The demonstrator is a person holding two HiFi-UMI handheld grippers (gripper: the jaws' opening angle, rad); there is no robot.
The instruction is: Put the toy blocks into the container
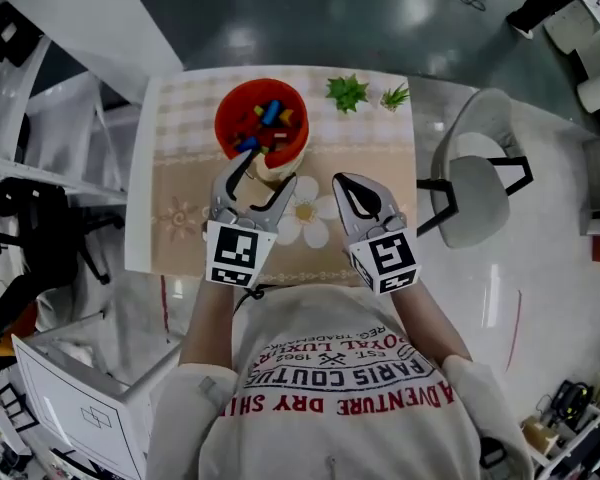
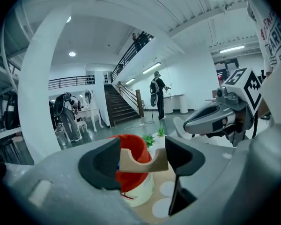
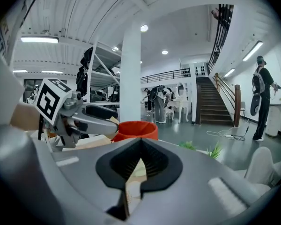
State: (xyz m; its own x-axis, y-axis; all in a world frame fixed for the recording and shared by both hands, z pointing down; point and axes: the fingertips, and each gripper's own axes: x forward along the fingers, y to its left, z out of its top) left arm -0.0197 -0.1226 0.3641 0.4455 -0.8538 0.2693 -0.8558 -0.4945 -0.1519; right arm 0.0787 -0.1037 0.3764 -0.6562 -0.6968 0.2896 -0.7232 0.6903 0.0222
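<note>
A red container (image 1: 261,118) with several coloured toy blocks (image 1: 270,113) inside stands at the far middle of the table (image 1: 180,183). My left gripper (image 1: 265,173) hovers just in front of it, its jaws shut on a tan arch-shaped block (image 2: 143,162). In the left gripper view the container (image 2: 133,146) sits right behind the block. My right gripper (image 1: 343,186) is beside it on the right, jaws shut with nothing between them. The right gripper view shows its closed jaws (image 3: 139,146), the container (image 3: 136,129) and the left gripper (image 3: 82,118) at the left.
Two small green plants (image 1: 347,92) (image 1: 395,96) stand at the table's far right. A grey chair (image 1: 475,193) is next to the table's right edge. A white shelf (image 1: 40,118) stands at the left. People stand in the hall behind.
</note>
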